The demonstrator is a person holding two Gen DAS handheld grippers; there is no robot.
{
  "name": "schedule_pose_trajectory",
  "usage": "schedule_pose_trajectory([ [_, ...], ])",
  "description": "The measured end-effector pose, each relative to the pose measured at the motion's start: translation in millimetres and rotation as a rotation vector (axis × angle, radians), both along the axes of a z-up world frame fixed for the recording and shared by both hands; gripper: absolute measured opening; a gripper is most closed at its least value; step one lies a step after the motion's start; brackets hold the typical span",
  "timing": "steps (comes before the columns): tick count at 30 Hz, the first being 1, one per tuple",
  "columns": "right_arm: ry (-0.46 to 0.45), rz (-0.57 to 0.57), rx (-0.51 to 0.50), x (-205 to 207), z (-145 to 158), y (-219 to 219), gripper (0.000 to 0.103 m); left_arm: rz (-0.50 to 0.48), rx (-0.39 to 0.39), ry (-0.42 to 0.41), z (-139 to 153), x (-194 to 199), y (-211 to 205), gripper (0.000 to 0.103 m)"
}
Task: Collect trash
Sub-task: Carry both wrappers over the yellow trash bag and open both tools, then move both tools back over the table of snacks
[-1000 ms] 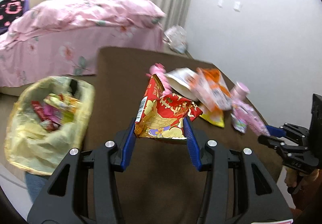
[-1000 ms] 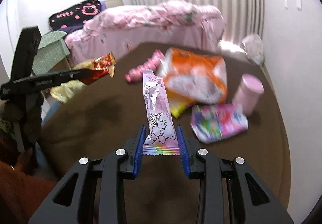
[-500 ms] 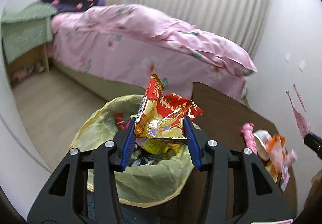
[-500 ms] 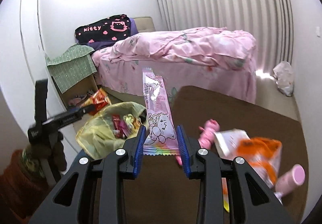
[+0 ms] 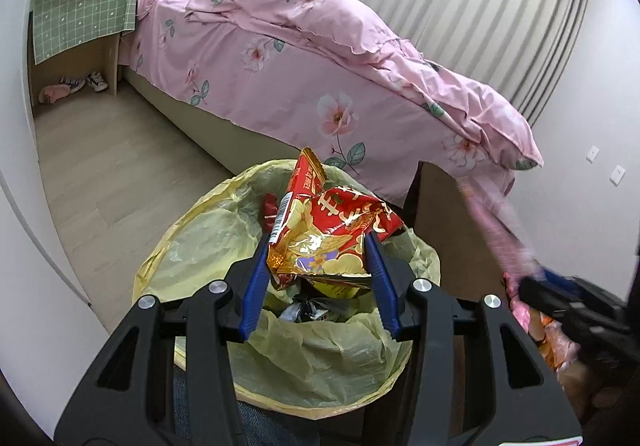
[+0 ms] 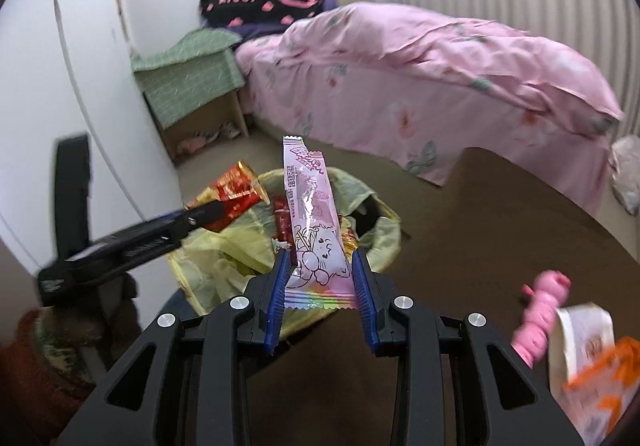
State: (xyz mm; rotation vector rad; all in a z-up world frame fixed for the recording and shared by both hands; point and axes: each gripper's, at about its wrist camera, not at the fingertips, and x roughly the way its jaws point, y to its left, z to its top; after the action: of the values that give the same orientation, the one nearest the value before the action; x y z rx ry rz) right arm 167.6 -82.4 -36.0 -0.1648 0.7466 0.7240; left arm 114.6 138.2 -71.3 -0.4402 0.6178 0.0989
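Left hand-held gripper (image 5: 318, 278) clamps barcoded red wrapper (image 5: 328, 234).

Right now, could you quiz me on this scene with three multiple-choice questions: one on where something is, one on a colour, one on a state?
1. Where is the red and gold wrapper?
A. on the bed
B. between the left gripper's fingers, above the bin
C. on the floor

2. What colour is the bin liner?
A. yellow
B. black
C. blue

3. What is the right gripper doing?
A. standing empty
B. gripping a cup
C. gripping a long pink wrapper

Answers:
1 B, its blue fingers pinch the wrapper over the open bin.
2 A, pale yellow plastic lines the rim.
3 C, the pink wrapper stands up from between its fingers.
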Motion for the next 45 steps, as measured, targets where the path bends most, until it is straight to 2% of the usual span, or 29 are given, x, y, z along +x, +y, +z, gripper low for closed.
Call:
schedule_pose_trajectory([
  [8,0.045,0.045,-0.043,29,-32,36,0.03,0.049,-0.053,0.009,-2,19,11,0.044],
  [11,0.067,0.051,-0.043,38,-42,39,0.031,0.05,-0.101,0.0,-2,26,13,0.053],
  [12,0.077,0.037,-0.044,41,-45,39,0.032,0.05,-0.127,-0.007,-2,27,16,0.057],
  [14,0.091,0.027,-0.025,43,-47,35,0.047,0.051,-0.144,-0.021,1,26,17,0.065],
  [16,0.092,0.024,-0.008,40,-45,29,0.047,0.066,-0.114,-0.033,6,23,16,0.069],
  [20,0.067,-0.019,0.012,30,-31,8,0.047,0.07,-0.08,-0.044,14,16,11,0.07],
  [26,-0.01,-0.136,0.016,1,-3,-56,0.047,0.03,-0.072,-0.077,24,7,-3,0.075],
  [29,-0.051,-0.212,0.024,-21,4,-98,0.047,-0.03,-0.088,-0.057,24,8,-21,0.075],
  [32,-0.078,-0.312,0.009,-42,3,-142,0.047,-0.141,-0.116,-0.031,22,14,-49,0.075],
  [36,-0.111,-0.456,-0.013,-75,-4,-207,0.047,-0.294,-0.037,-0.056,27,16,-102,0.075],
  [38,-0.12,-0.512,-0.023,-89,-9,-230,0.052,-0.381,-0.018,-0.075,30,15,-128,0.075],
  [41,-0.118,-0.595,-0.034,-111,-20,-268,0.053,-0.523,0.012,-0.103,33,15,-169,0.075],
  [45,-0.088,-0.674,0.027,-137,-35,-314,0.058,-0.693,0.078,-0.104,34,18,-230,0.075],
])
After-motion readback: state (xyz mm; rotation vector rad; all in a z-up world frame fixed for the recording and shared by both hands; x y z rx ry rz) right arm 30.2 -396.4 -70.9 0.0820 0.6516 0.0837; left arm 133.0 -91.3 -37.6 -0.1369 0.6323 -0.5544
